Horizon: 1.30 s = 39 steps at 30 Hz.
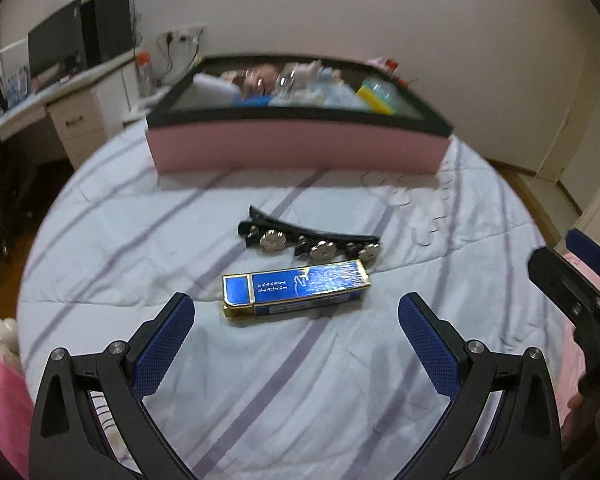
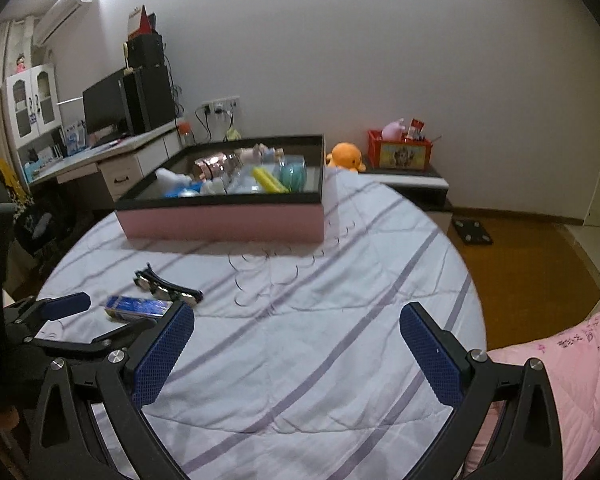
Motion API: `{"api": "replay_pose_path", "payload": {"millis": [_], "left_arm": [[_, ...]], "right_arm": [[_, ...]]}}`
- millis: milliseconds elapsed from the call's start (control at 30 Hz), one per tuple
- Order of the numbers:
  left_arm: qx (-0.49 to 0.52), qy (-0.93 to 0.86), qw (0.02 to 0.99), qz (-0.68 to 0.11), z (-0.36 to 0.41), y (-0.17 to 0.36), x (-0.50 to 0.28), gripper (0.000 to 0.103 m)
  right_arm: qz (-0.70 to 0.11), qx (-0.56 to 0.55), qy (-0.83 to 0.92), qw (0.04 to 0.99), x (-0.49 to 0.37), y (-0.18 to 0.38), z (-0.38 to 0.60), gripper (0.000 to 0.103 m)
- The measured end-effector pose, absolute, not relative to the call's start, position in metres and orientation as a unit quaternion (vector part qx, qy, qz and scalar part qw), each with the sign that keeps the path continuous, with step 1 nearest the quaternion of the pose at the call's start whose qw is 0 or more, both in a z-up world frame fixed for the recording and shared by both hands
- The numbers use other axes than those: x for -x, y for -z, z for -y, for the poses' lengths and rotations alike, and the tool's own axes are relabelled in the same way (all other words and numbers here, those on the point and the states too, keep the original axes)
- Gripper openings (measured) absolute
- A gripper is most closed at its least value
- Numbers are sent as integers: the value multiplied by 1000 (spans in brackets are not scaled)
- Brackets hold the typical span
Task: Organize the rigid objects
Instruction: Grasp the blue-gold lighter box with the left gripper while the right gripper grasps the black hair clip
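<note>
A blue and gold flat box (image 1: pixel 296 287) lies on the striped bedsheet, just ahead of my open left gripper (image 1: pixel 296 312). A black hair clip with silver flowers (image 1: pixel 308 240) lies right behind it. A pink box with a black rim (image 1: pixel 300 148) sits further back, holding several items. In the right wrist view my right gripper (image 2: pixel 296 320) is open and empty above bare sheet; the blue box (image 2: pixel 138 307), the hair clip (image 2: pixel 166 286) and the left gripper (image 2: pixel 100 312) are at its left, the pink box (image 2: pixel 224 220) beyond.
A desk with monitor (image 2: pixel 104 112) stands at the left. An orange plush (image 2: pixel 345 156) and red box (image 2: pixel 400 151) sit on a low stand behind the bed. A pink blanket (image 2: pixel 560 368) lies at the right. Wooden floor (image 2: pixel 520 264) lies beyond the bed's edge.
</note>
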State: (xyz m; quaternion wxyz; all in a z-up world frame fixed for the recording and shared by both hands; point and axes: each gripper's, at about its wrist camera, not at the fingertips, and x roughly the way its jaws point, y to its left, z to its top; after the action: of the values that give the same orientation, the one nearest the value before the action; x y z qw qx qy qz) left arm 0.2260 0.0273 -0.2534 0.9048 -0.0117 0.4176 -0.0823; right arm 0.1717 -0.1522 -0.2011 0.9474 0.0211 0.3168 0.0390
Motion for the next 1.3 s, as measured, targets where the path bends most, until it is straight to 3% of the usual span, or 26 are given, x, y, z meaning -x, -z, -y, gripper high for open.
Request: {"api": "replay_pose_path", "payload": {"millis": [400,467,533,600,800,1133,1167,1233,1300], "left_arm": [[22,48,896,-442,-32,265,-249,102],[15,61,898,-436,-30,263,-251,90],[5,66,901,-429,-31,261,-252,67],[3,74,901,-427,-34,260,-252,60],[-1,76,904,-421,-45,256,-243,43],[-9,98,900,-425,-41,259,-252,42],[-15,99,901,-422,-39,259,-252,40],[-11,103,904,-415,-40,257,-249,20],[-3,99,908,-407,-46,254,-245,20]], "right_arm": [[-344,-15,-48,938,-194,216,146,103],[-347,-12,-48,936,-196,217,142,103],[-349,-9,-51,936,-197,217,138,103],[-351,-4,-49,935,-197,218,135,103],[-356,5,-53,933,-197,218,124,103],[-363,15,-59,930,-197,219,113,103],[-363,14,-57,930,-197,219,114,103],[-365,11,-56,929,-198,219,115,103],[-367,11,-56,929,-199,219,115,103]]}}
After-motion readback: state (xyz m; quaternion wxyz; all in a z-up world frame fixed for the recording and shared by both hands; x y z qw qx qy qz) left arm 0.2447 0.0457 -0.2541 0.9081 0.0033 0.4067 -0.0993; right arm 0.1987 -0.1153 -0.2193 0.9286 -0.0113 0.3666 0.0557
